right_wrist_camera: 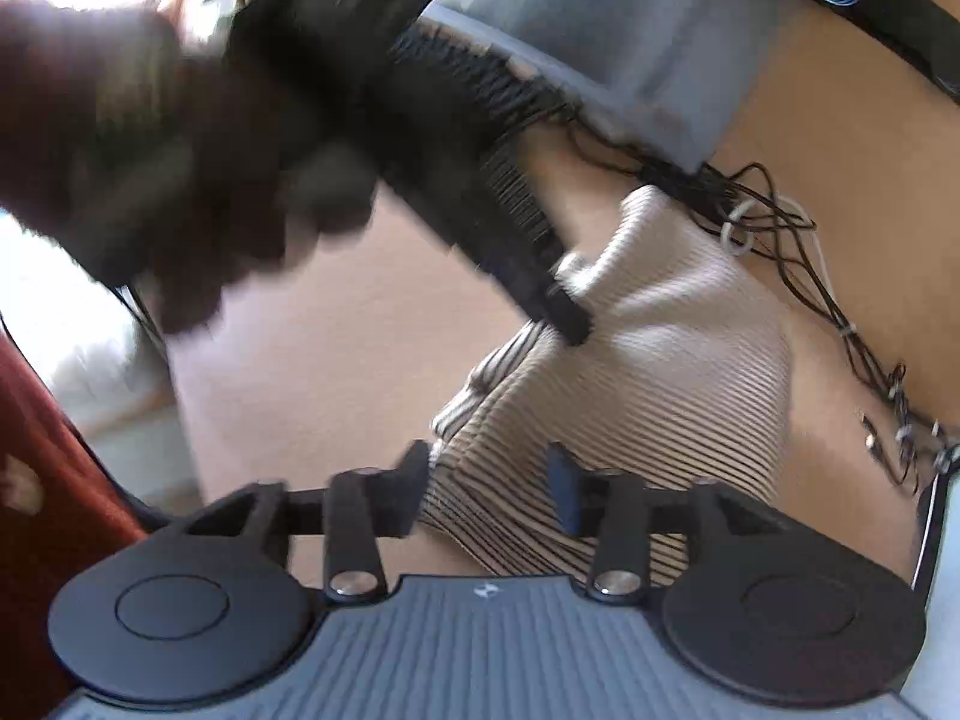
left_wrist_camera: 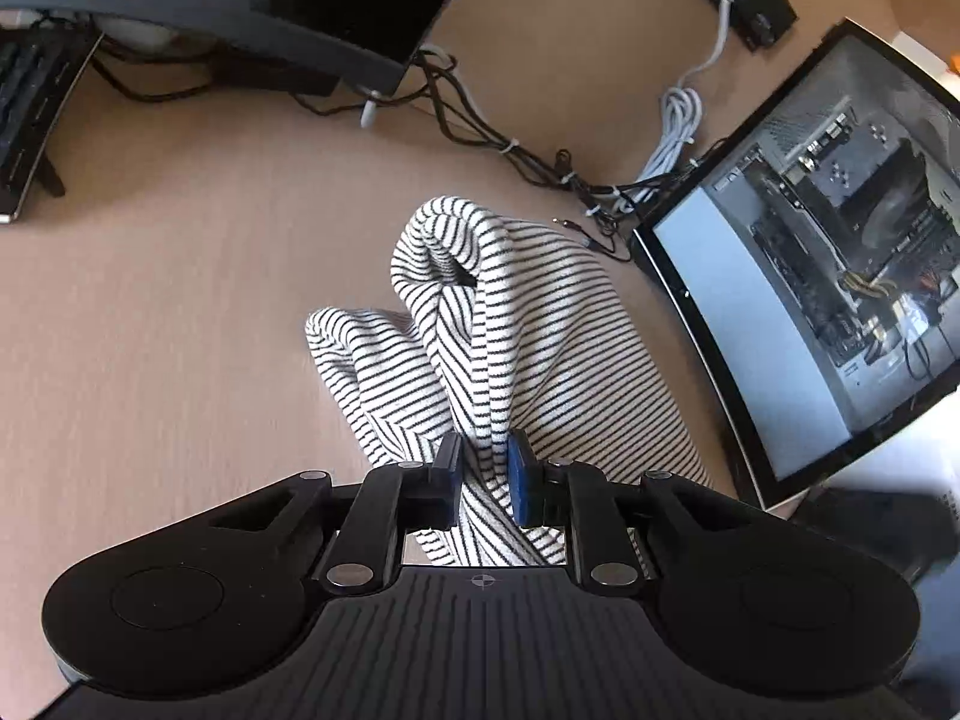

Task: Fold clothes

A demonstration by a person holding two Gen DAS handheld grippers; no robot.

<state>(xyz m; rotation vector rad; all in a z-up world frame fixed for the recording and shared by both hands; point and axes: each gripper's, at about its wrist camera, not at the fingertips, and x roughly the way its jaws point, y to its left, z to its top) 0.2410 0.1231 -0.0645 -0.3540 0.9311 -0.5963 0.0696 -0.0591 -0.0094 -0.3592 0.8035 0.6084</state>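
Observation:
A white garment with thin black stripes (left_wrist_camera: 540,324) lies bunched on the light wooden desk (left_wrist_camera: 150,330). My left gripper (left_wrist_camera: 486,471) is shut on a raised fold of it, and the cloth runs up between the blue pads. In the blurred right wrist view the same garment (right_wrist_camera: 678,348) spreads under my right gripper (right_wrist_camera: 489,486). That gripper's jaws stand apart over the cloth's near edge without pressing on it. The left gripper (right_wrist_camera: 567,318), held in a hand (right_wrist_camera: 120,150), reaches down onto the garment's far fold.
A monitor (left_wrist_camera: 810,276) leans at the right of the garment. Black cables (left_wrist_camera: 510,150) and a coiled white cable (left_wrist_camera: 678,120) lie behind it. A curved dark screen (left_wrist_camera: 240,0) and a keyboard (left_wrist_camera: 24,108) stand at the back left. Bare desk lies to the garment's left.

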